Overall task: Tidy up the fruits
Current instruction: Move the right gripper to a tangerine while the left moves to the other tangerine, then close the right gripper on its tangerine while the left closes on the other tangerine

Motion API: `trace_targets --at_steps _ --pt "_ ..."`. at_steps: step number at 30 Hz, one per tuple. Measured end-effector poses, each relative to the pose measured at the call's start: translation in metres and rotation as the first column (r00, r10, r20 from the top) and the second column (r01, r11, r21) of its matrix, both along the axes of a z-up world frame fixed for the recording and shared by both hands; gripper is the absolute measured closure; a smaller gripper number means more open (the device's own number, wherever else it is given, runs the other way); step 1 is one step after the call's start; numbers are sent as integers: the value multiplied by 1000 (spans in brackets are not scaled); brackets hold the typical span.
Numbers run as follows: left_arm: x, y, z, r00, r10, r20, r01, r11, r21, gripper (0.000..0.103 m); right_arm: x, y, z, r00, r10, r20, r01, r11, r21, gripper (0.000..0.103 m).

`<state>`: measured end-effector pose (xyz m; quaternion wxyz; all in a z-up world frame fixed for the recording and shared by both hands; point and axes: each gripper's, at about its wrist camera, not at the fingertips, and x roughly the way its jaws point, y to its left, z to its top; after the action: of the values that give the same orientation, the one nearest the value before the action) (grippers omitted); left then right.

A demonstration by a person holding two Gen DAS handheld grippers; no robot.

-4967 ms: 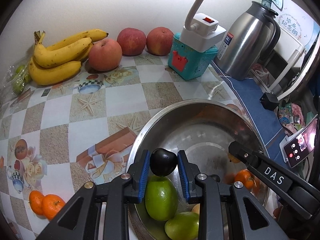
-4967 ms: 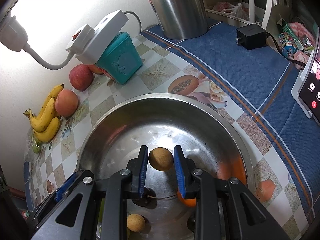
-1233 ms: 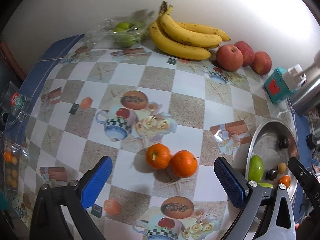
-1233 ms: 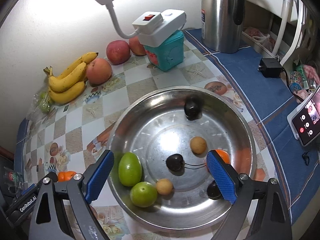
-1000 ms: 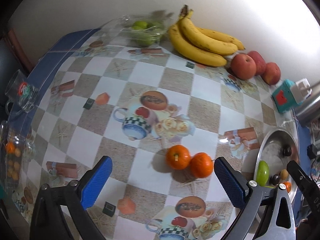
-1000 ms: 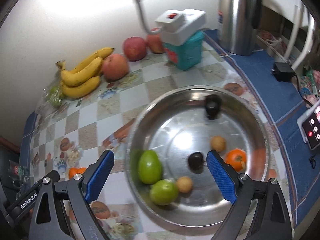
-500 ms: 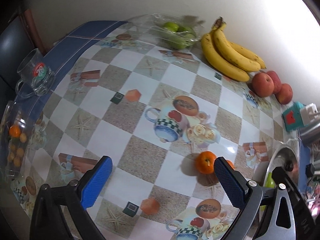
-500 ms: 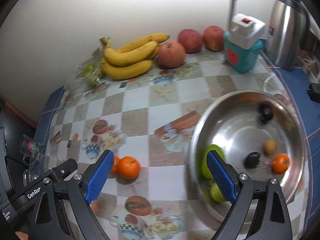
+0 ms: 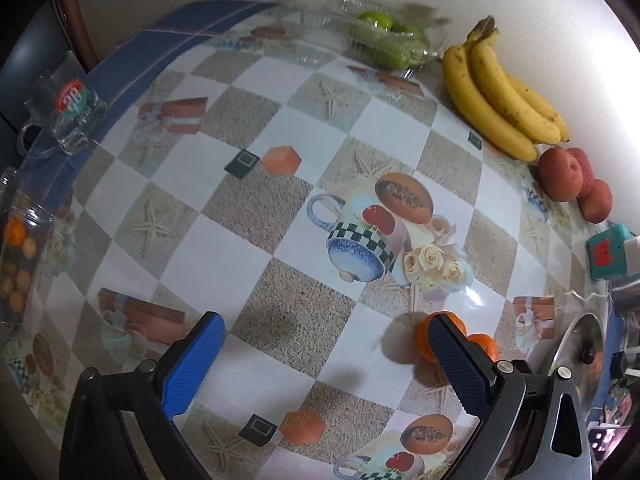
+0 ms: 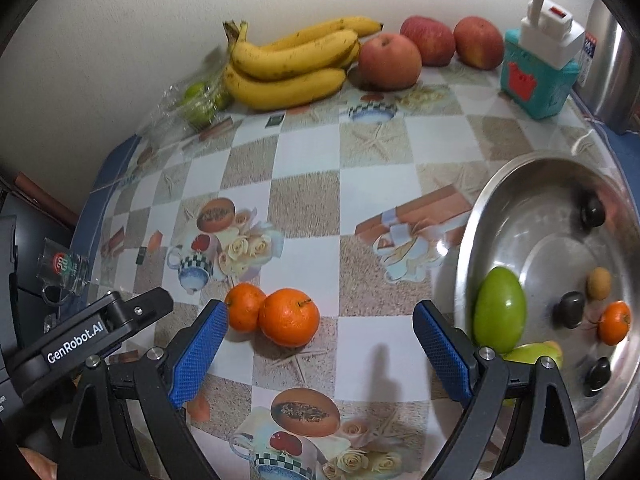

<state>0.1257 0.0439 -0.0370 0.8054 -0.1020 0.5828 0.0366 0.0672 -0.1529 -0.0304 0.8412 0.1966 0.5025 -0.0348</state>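
Note:
Two oranges (image 10: 289, 317) lie side by side on the checked tablecloth; they also show in the left wrist view (image 9: 440, 336), half hidden behind a pad. A steel bowl (image 10: 472, 216) on the right holds a green mango (image 10: 499, 309), a small orange (image 10: 614, 322), dark plums and a brown fruit. Bananas (image 10: 288, 64) and three apples (image 10: 389, 61) lie by the wall. My right gripper (image 10: 320, 344) is open and empty, hovering above the oranges. My left gripper (image 9: 320, 356) is open and empty, left of them.
A bag of green fruit (image 9: 384, 40) lies left of the bananas. A glass mug (image 9: 72, 116) and a jar (image 9: 20, 256) stand at the table's left edge. A teal box with a white plug (image 10: 540, 68) and a steel kettle (image 10: 612, 52) stand at the back right.
Both grippers let go of small fruits in the bowl, opened wide and swung left away from it. The two oranges now sit under the right gripper.

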Motion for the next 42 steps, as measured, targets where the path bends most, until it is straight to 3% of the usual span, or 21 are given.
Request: trace_targets --at_steps 11,22,34,42 --pt "10 1 -23 998 36 -51 -37 999 -13 1 10 1 -25 1000 2 -31 0 998 59 11" --pt "12 -1 -23 999 29 -41 -30 999 -38 6 14 8 -30 999 35 -26 -32 995 96 40" --pt "11 -9 -17 999 9 -31 -10 998 -59 8 12 8 -29 999 39 -20 -35 987 160 61" --pt "9 -15 -10 1000 -11 -22 9 998 -61 8 8 2 -26 1000 18 -18 -15 985 173 62"
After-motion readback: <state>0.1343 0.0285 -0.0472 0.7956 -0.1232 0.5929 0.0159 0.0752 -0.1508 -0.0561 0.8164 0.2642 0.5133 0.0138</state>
